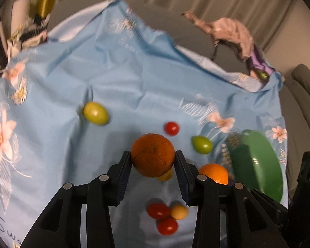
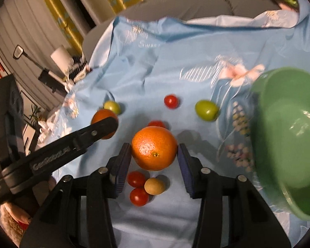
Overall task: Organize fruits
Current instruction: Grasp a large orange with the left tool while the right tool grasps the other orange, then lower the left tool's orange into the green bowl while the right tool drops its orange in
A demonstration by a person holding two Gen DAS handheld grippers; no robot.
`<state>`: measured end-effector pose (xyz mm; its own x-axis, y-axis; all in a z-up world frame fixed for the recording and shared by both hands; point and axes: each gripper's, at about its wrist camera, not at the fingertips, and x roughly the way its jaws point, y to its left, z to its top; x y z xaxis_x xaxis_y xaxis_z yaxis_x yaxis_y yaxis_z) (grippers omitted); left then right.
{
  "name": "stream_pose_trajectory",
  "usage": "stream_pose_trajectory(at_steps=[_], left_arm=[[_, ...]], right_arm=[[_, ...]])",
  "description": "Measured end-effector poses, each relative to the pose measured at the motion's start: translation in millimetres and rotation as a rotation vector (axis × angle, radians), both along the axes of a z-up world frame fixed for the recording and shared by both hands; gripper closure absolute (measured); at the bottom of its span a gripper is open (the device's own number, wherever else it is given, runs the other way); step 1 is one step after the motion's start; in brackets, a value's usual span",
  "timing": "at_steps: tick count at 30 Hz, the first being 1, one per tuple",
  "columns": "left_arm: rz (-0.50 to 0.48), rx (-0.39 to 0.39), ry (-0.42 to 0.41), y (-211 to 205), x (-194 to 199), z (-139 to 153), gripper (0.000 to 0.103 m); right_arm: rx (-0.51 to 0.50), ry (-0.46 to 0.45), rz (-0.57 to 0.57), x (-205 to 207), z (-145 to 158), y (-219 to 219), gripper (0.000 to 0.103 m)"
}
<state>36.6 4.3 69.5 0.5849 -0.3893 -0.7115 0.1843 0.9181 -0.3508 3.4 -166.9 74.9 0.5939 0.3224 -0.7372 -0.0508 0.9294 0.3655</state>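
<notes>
My left gripper (image 1: 153, 159) is shut on an orange (image 1: 152, 155) and holds it above the blue floral cloth (image 1: 113, 78). My right gripper (image 2: 154, 152) is shut on a second orange (image 2: 154, 147), also lifted; that orange shows in the left wrist view (image 1: 215, 173). The left gripper with its orange (image 2: 102, 122) shows in the right wrist view at the left. A green bowl (image 2: 287, 136) stands at the right, also in the left wrist view (image 1: 260, 165). Loose on the cloth lie green fruits (image 2: 206, 110) (image 2: 112, 107), red tomatoes (image 2: 171, 101) (image 2: 138, 196) and a yellow fruit (image 2: 154, 186).
The cloth's far edge is folded back over a grey sofa (image 2: 196, 6). Crumpled pink and purple clothing (image 1: 233, 33) lies at the back right. A white roll and clutter (image 2: 61, 57) sit beyond the cloth's left edge.
</notes>
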Motion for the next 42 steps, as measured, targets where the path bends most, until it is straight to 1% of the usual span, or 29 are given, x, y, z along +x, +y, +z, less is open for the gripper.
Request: stream_pose_trajectory(at_steps=[3, 7, 12, 16, 20, 22, 25, 28, 32, 36, 37, 39, 40, 42], left_arm=[[-0.022, -0.007, -0.061, -7.4, -9.5, 16.7, 0.062], [-0.060, -0.018, -0.130, -20.6, -24.5, 35.2, 0.062], [-0.139, -0.001, -0.178, -50.0, -37.5, 45.3, 0.062], [-0.204, 0.010, -0.177, -79.3, -40.2, 46.5, 0.062], [-0.266, 0.024, -0.186, -108.8, -43.8, 46.3, 0.062], [-0.298, 0.011, -0.178, -123.7, -44.1, 45.5, 0.062], [-0.328, 0.014, -0.180, -140.2, -47.6, 42.8, 0.062], [-0.361, 0.019, -0.169, -159.0, -47.9, 37.8, 0.062], [-0.393, 0.020, -0.141, -176.3, -46.5, 28.0, 0.062], [-0.417, 0.034, -0.115, -187.4, -46.6, 19.2, 0.062], [-0.421, 0.039, -0.117, -189.7, -47.5, 18.6, 0.062], [-0.431, 0.026, -0.137, -191.6, -50.1, 20.2, 0.062], [-0.440, 0.016, -0.143, -191.1, -51.9, 22.6, 0.061], [-0.443, 0.001, -0.137, -186.8, -51.7, 25.5, 0.056]], right_arm=[[0.001, -0.044, -0.042, -7.5, 12.7, -13.1, 0.056], [-0.012, -0.091, -0.126, -17.8, 26.6, -36.3, 0.056], [-0.002, -0.120, -0.243, -29.2, 37.5, -74.5, 0.056], [-0.003, -0.124, -0.334, -40.2, 41.1, -102.6, 0.056], [0.015, -0.105, -0.422, -49.9, 37.9, -130.1, 0.056], [0.021, -0.094, -0.462, -53.9, 36.1, -143.1, 0.056], [0.018, -0.078, -0.510, -59.0, 33.0, -157.0, 0.056], [0.042, -0.068, -0.531, -60.9, 29.8, -167.9, 0.056], [0.048, -0.050, -0.551, -61.7, 23.9, -176.9, 0.056], [0.022, -0.014, -0.570, -58.4, 17.9, -181.5, 0.056], [0.021, -0.007, -0.575, -57.4, 16.6, -183.0, 0.055], [0.029, -0.006, -0.576, -58.6, 15.5, -185.8, 0.054], [0.039, -0.015, -0.570, -59.4, 16.6, -186.5, 0.052], [0.051, -0.039, -0.567, -62.6, 21.2, -187.0, 0.037]])
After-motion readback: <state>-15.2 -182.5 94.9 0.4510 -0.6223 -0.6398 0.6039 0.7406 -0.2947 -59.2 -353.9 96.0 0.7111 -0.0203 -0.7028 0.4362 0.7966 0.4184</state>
